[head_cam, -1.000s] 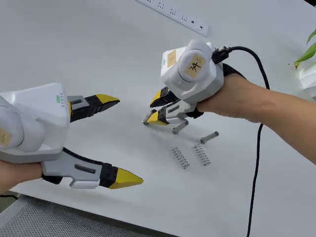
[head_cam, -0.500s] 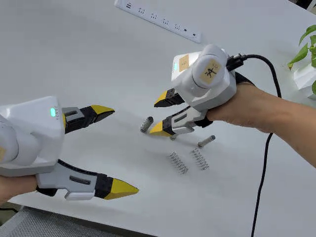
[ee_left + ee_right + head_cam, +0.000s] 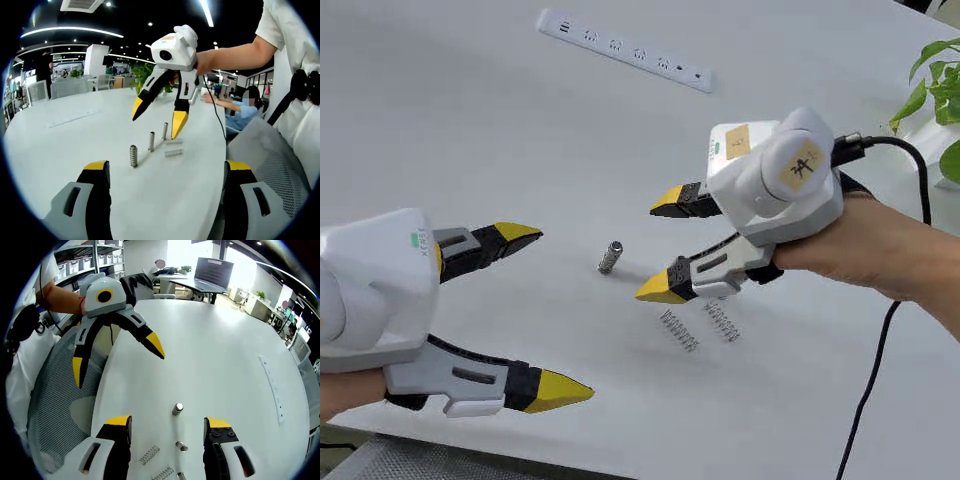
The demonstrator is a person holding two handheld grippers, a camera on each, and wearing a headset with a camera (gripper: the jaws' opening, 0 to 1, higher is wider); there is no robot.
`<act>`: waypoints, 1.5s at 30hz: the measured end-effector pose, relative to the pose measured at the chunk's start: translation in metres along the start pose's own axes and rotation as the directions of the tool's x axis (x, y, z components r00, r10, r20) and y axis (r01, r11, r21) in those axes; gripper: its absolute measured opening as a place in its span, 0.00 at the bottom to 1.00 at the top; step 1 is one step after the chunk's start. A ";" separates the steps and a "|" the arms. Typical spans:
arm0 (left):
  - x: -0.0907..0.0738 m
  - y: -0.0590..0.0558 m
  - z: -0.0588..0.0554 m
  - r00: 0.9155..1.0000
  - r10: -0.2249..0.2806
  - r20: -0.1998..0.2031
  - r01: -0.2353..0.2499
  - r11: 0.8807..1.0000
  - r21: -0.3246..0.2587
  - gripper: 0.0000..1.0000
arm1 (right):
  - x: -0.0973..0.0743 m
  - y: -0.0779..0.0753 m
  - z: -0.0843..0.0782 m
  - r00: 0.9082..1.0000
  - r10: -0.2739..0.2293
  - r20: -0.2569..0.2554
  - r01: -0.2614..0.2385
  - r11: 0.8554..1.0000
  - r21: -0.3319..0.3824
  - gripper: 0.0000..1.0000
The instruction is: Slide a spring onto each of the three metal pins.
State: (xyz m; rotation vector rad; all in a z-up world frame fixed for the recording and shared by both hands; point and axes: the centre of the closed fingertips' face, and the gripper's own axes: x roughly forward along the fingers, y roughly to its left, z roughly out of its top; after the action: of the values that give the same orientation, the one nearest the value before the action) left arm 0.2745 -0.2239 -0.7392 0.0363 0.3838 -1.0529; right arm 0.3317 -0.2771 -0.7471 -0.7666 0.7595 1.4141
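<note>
Backing away from the sprung pin point(image 3: 610, 257), the right gripper point(image 3: 660, 245) hangs wide open, holding nothing. Above the smooth white bench point(image 3: 470, 130) the left gripper point(image 3: 545, 310), a hard white shell with yellow-tipped black jaws, gapes empty too. One pin of three looks done (my reading). Two bare pins point(image 3: 151, 141), short steel cylinders, stand in a row with it toward the near edge. Two springs point(image 3: 678, 330), thin wire coils, lie flat beside them. Next: pinch one coil lightly, tip it upright, line its bore over a pin.

Head view down onto table point(image 3: 520, 120); 2 gripper views low, opposed, pins point(image 3: 151, 141) between.
</note>
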 end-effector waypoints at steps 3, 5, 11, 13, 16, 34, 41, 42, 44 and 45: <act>0.000 -0.001 0.000 1.000 -0.004 -0.010 0.004 1.000 0.008 0.93 | -0.010 0.003 -0.003 0.999 -0.023 0.044 0.022 0.999 0.032 0.61; -0.001 -0.001 -0.001 1.000 -0.004 -0.019 0.004 1.000 0.014 0.93 | -0.018 0.006 -0.007 0.997 -0.043 0.071 0.039 0.998 0.054 0.64; -0.003 0.000 0.000 0.999 -0.003 -0.037 0.004 1.000 0.020 0.93 | -0.037 0.014 -0.021 0.988 -0.092 0.123 0.080 0.991 0.106 0.73; -0.004 -0.001 0.000 0.999 -0.006 -0.048 0.008 1.000 0.026 0.93 | -0.044 0.015 -0.025 0.983 -0.115 0.143 0.095 0.986 0.135 0.75; -0.004 -0.002 0.001 0.998 -0.010 -0.058 0.012 0.999 0.035 0.93 | -0.052 0.017 -0.030 0.974 -0.143 0.175 0.115 0.980 0.162 0.78; 0.015 -0.019 0.013 0.989 -0.069 -0.135 0.084 0.990 0.114 0.87 | -0.080 0.035 -0.086 0.923 -0.264 0.280 0.167 0.931 0.326 0.90; 0.036 -0.030 0.014 0.974 -0.122 -0.193 0.152 0.976 0.153 0.81 | -0.088 0.038 -0.107 0.907 -0.300 0.297 0.179 0.911 0.372 0.91; 0.039 -0.032 0.014 0.972 -0.129 -0.198 0.161 0.975 0.154 0.80 | -0.089 0.038 -0.109 0.905 -0.305 0.298 0.181 0.908 0.379 0.91; 0.047 -0.035 0.014 0.965 -0.147 -0.219 0.184 0.970 0.157 0.78 | -0.090 0.040 -0.113 0.901 -0.313 0.301 0.184 0.903 0.389 0.91; 0.051 -0.036 0.014 0.960 -0.154 -0.232 0.196 0.965 0.172 0.77 | -0.091 0.041 -0.116 0.899 -0.319 0.301 0.187 0.900 0.394 0.91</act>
State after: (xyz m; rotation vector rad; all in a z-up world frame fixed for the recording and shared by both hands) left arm 0.2704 -0.2878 -0.7377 0.2977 0.4875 -1.2653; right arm 0.2888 -0.4233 -0.7368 -0.2948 0.5783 1.0897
